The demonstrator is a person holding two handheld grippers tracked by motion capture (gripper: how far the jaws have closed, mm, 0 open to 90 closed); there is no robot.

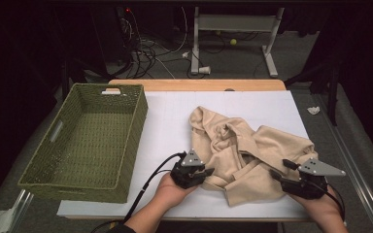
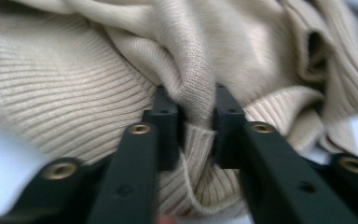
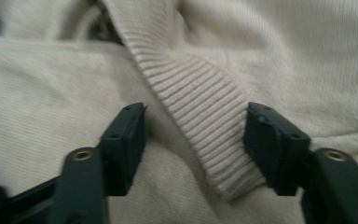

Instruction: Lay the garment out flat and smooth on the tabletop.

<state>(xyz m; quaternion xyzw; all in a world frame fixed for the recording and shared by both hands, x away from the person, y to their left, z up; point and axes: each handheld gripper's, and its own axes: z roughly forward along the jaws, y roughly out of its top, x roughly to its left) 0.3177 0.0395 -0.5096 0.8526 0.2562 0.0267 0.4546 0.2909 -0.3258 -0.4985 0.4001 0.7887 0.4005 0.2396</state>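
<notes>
A crumpled beige ribbed-knit sweater [image 1: 243,150] lies in a heap on the white sheet-covered table [image 1: 170,126], toward the person's right half of it and near the front edge. The left gripper [image 1: 205,172] sits at the sweater's near-left edge, held in the person's left hand [image 1: 170,189], its nose pointing into the cloth. In the left gripper view its two black jaws stand close together with a bunched fold of the sweater [image 2: 196,93] squeezed between the pads; the knit puckers where they pinch it, so this gripper is clamped on the garment.

The right gripper [image 1: 278,175] rests at the sweater's near-right edge, held in the right hand [image 1: 323,206], with its grey three-cornered plate [image 1: 320,167] on top. In the right gripper view its jaws stand well apart, and a ribbed band of the sweater [image 3: 200,116], a cuff or hem, runs slantwise between them. The right pad lies just beside the band's edge; the left pad is clear of the band, over plain knit. Neither pad presses on the cloth, so this gripper grasps nothing.

A green woven rectangular basket [image 1: 85,141] stands on the left part of the table, well apart from the sweater, with nothing visible inside it. A black cable [image 1: 150,179] trails from the left gripper back toward the table's front edge.
</notes>
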